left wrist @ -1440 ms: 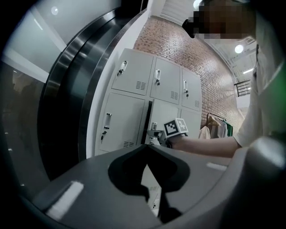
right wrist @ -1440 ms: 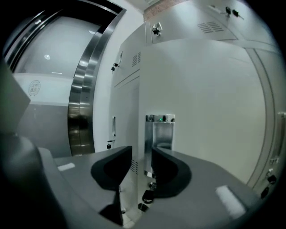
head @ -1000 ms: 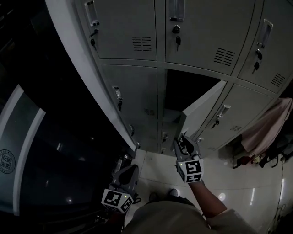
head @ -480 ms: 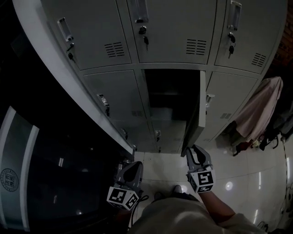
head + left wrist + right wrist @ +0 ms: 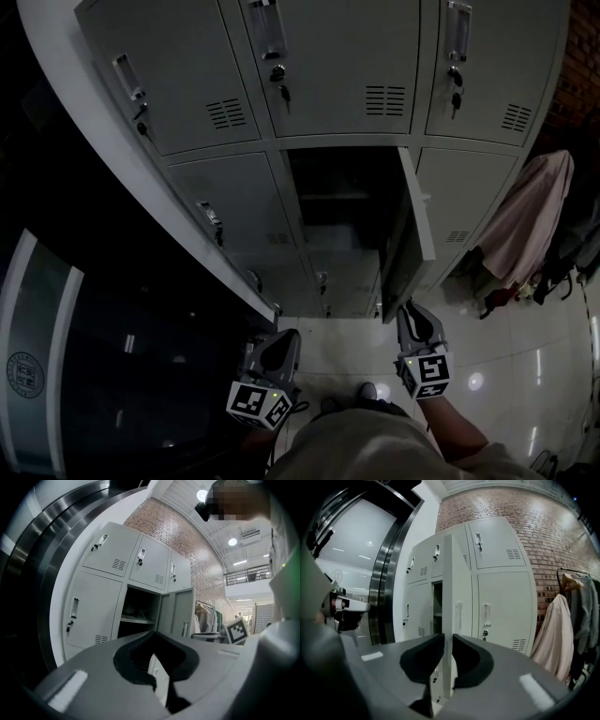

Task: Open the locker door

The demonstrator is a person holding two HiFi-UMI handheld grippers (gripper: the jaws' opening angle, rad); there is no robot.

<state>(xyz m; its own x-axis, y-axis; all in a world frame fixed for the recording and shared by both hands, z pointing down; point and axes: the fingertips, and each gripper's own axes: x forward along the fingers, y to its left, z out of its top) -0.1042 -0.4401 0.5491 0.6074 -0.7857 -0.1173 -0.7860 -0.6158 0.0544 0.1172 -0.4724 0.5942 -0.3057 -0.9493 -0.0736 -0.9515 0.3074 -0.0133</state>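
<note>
The grey locker door (image 5: 410, 234) in the middle row stands swung out, and its dark compartment (image 5: 342, 197) is laid open. My right gripper (image 5: 412, 314) hangs just below the door's lower corner, apart from it. In the right gripper view the door (image 5: 457, 611) shows edge-on beyond the right gripper (image 5: 447, 639). Its jaws are closing to a narrow gap with nothing between them. My left gripper (image 5: 278, 345) is held low near the floor, shut and empty. The left gripper view shows that gripper (image 5: 154, 634) with the open door (image 5: 177, 611) past it.
More closed lockers (image 5: 337, 66) with keys surround the open one. A pale garment (image 5: 525, 225) hangs on a rack at the right. A dark glass wall with a steel frame (image 5: 56, 328) runs along the left. Glossy floor tiles (image 5: 506, 375) lie below.
The door has swung from half open to fully out. My right gripper has come off its edge, drawn back and down, and its jaws have narrowed. The left gripper has hardly moved.
</note>
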